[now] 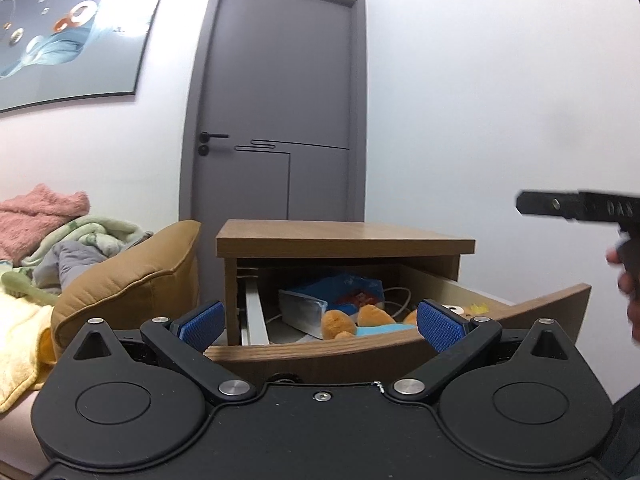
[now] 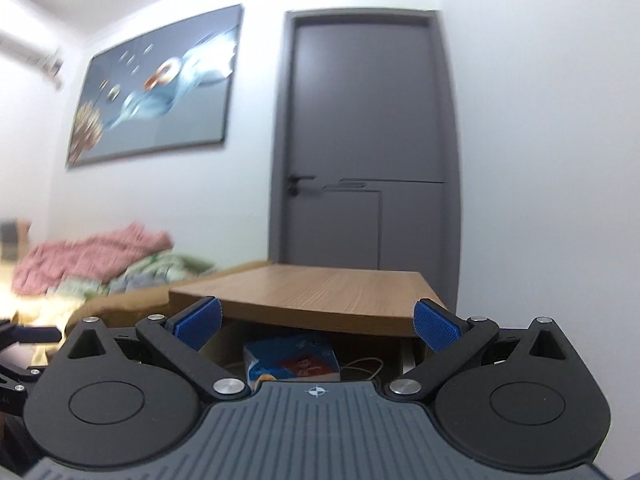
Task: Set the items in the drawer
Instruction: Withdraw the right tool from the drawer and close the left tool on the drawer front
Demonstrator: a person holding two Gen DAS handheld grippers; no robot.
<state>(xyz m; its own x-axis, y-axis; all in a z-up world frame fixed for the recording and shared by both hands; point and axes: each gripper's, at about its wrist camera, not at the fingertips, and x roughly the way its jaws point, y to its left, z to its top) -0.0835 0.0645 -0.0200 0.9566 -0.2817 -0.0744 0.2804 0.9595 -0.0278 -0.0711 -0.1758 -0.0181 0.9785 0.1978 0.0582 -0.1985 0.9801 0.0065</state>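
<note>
The wooden nightstand's drawer (image 1: 520,312) stands pulled out. Inside lie an orange and light-blue plush toy (image 1: 360,320), a blue packet (image 1: 344,286), a silver box (image 1: 300,312) and a white cable (image 1: 396,300). My left gripper (image 1: 320,322) hovers open just in front of the drawer front, nothing between its blue pads. My right gripper (image 2: 316,324) is open and empty too, level with the nightstand top (image 2: 312,292); the blue packet (image 2: 292,358) shows below it. Part of the right gripper (image 1: 576,206) and a hand (image 1: 628,280) appear at the right edge of the left wrist view.
A tan cushion (image 1: 132,280) and a bed heaped with pink, green and yellow blankets (image 1: 48,240) lie left of the nightstand. Behind it stand a closed grey door (image 1: 280,100) and white walls with a framed picture (image 1: 72,28).
</note>
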